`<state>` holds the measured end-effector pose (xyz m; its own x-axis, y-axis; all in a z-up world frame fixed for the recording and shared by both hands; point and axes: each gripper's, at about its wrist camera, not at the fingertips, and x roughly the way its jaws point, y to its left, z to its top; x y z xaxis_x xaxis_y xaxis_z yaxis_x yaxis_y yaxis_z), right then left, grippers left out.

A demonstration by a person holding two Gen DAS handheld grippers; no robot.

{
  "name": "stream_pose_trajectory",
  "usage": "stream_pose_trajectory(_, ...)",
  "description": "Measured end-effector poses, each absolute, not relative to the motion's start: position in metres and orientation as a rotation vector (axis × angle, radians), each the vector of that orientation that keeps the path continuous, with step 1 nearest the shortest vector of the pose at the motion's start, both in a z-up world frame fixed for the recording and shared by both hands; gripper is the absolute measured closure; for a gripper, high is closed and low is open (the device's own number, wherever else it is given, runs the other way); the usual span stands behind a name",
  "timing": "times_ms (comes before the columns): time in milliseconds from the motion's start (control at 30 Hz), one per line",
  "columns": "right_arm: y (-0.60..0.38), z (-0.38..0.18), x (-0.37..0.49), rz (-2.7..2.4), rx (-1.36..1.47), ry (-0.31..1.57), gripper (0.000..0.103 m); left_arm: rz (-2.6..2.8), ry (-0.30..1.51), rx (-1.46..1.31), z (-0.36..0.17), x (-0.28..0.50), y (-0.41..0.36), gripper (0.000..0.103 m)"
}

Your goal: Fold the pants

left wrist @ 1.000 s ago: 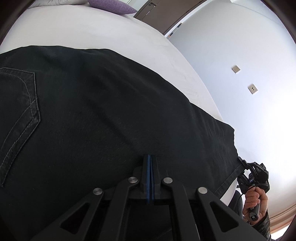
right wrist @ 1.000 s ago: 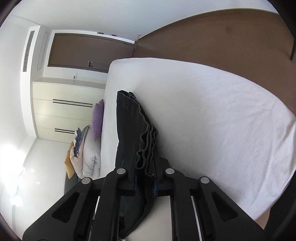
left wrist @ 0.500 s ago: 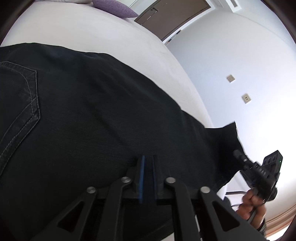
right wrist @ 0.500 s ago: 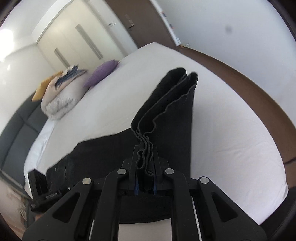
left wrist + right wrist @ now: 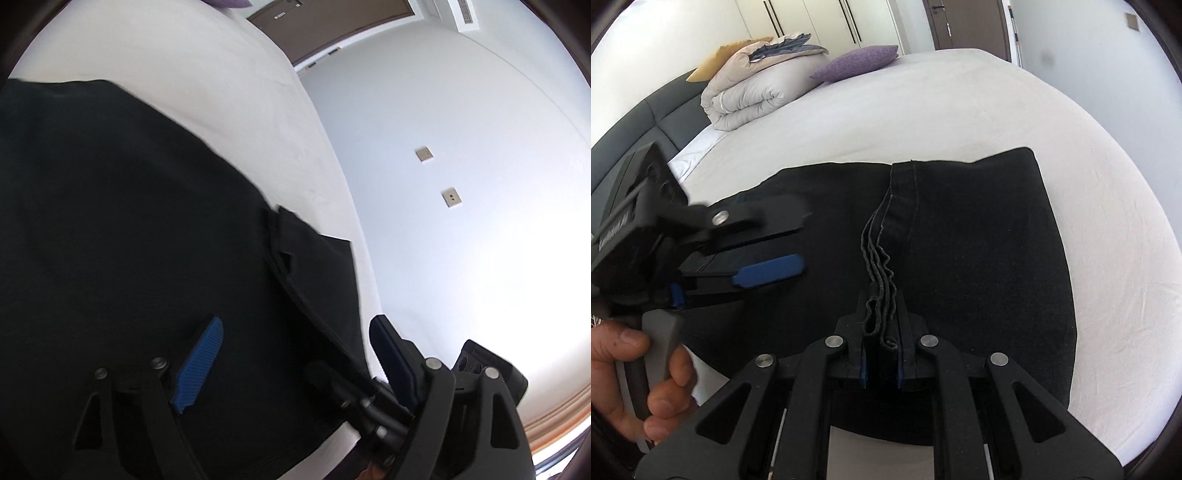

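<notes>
Black pants [image 5: 979,236] lie on the white bed [image 5: 960,96], with the leg ends folded over the upper part. My right gripper [image 5: 881,328] is shut on the stacked leg hems [image 5: 877,266] and holds them over the pants. My left gripper [image 5: 295,354] is open above the pants [image 5: 110,206], its blue pads [image 5: 201,360] spread wide with nothing between them. It also shows in the right wrist view [image 5: 768,271] at the left, held by a hand. The folded-over hem end [image 5: 314,258] lies between the left fingers.
A rolled duvet [image 5: 753,88] and a purple pillow [image 5: 857,62] lie at the head of the bed. A grey headboard [image 5: 635,122] stands at the left. A white wall with sockets [image 5: 452,197] and a brown door [image 5: 325,26] are beyond the bed.
My left gripper has opened and let go of the pants. My right gripper has carried the leg hems over onto the upper part of the pants, next to the left gripper.
</notes>
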<state>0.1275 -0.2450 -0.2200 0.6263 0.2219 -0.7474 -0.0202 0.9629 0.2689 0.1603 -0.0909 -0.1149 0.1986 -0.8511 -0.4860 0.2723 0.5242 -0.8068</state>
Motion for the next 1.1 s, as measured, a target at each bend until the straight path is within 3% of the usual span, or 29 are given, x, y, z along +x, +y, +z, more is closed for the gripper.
stream_pose_trajectory(67, -0.233, -0.215, 0.123, 0.158, 0.220, 0.884, 0.093, -0.875, 1.125, -0.629, -0.113, 0.164, -0.101, 0.014)
stream_pose_trajectory(167, -0.213, -0.204, 0.119, 0.193, 0.185, 0.873, 0.093, -0.863, 1.145, -0.613, -0.115, 0.169, -0.106, 0.018)
stream_pose_trajectory(233, -0.203, -0.201, 0.112, 0.218, 0.168, 0.869, 0.093, -0.845, 1.168, -0.618, -0.122, 0.170, -0.101, 0.057)
stream_pose_trajectory(300, -0.195, -0.199, 0.109, 0.233, 0.160, 0.875, 0.093, -0.811, 1.190, -0.638, -0.131, 0.172, -0.088, 0.077)
stream_pose_trajectory(400, -0.187, -0.198, 0.108, 0.262, 0.178, 0.891, 0.093, -0.783, 1.184, -0.657, -0.135, 0.173, -0.067, 0.089)
stream_pose_trajectory(767, -0.128, -0.187, 0.121, 0.408, 0.158, 0.916, 0.093, -0.699, 1.146, -0.538, -0.115, 0.187, -0.002, 0.093)
stream_pose_trajectory(1100, -0.077, -0.197, 0.143, 0.491, 0.180, 0.992, 0.091, -0.607, 1.173, -0.516, -0.132, 0.202, 0.053, 0.093)
